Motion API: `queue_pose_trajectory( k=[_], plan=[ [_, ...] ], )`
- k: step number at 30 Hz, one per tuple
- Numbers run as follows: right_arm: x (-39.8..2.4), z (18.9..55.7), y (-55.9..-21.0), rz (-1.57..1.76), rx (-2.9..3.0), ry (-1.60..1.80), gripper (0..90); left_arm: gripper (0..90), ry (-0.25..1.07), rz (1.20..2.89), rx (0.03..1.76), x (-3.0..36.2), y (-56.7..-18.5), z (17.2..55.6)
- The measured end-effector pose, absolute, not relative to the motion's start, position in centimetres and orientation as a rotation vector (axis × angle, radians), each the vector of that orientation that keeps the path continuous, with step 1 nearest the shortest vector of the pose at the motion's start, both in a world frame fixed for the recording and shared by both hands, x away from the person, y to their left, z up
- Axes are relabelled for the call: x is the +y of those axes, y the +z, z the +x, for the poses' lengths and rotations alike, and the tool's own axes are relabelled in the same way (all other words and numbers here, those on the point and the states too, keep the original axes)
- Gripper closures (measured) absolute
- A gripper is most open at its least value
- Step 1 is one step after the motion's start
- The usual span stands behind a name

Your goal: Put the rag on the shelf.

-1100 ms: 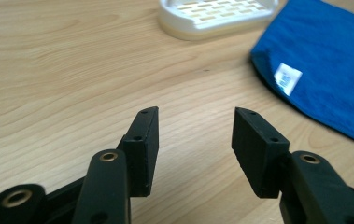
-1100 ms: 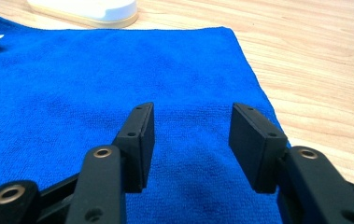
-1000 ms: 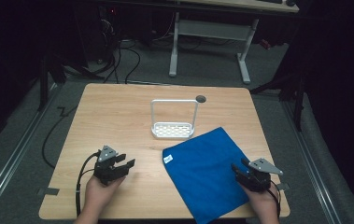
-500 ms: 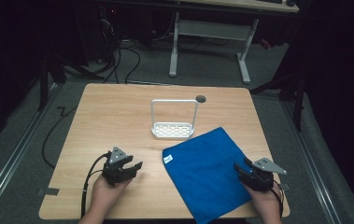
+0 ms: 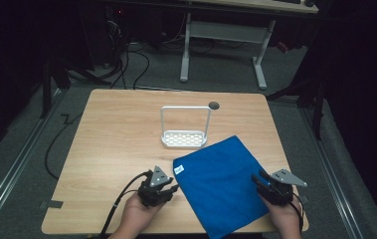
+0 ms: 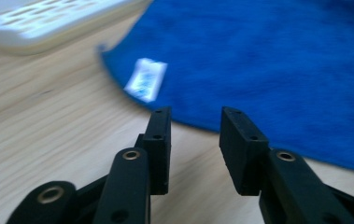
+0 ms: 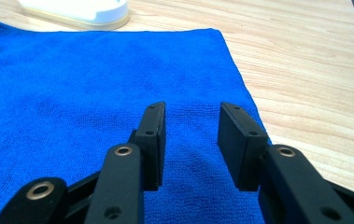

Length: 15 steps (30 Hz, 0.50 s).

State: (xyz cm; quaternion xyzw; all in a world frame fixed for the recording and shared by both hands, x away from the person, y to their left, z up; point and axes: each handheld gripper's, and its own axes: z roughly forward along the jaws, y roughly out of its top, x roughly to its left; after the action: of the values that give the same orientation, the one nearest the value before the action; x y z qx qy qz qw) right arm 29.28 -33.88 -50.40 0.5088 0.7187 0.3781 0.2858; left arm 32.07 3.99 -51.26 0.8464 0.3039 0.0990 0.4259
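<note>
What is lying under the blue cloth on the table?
The blue cloth lies flat on the wooden table, its near corner hanging over the table's edge. No bulge shows, but whatever it covers is hidden.

We hold a black left gripper [image 5: 172, 188] and a black right gripper [image 5: 258, 180]. Each one has a grey three-cornered plate on top and a black cable trailing from it. Up close, the jaws are flat black blocks with tiny screw holes, and the arms behind them have round brass-coloured rings.
</note>
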Motion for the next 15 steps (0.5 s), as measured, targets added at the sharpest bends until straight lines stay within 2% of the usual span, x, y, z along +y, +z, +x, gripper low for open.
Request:
queue_pose_trajectory(
  k=[1, 9, 15],
  plan=[
    [-34.0, 29.4, -50.4, 1.375, 1.923, 1.018, 62.6, 72.1, 0.211, 2.125, 0.726, 2.7, -51.3, 31.6],
    [-33.8, 29.5, -50.5, 1.365, 1.937, 1.019, 62.3, 86.2, 0.114, 2.186, 0.614, -0.7, -51.6, 29.7],
    [-33.7, 29.4, -50.5, 1.363, 1.938, 1.018, 62.3, 90.0, 0.108, 2.236, 0.582, -1.8, -52.3, 29.2]
  ],
)
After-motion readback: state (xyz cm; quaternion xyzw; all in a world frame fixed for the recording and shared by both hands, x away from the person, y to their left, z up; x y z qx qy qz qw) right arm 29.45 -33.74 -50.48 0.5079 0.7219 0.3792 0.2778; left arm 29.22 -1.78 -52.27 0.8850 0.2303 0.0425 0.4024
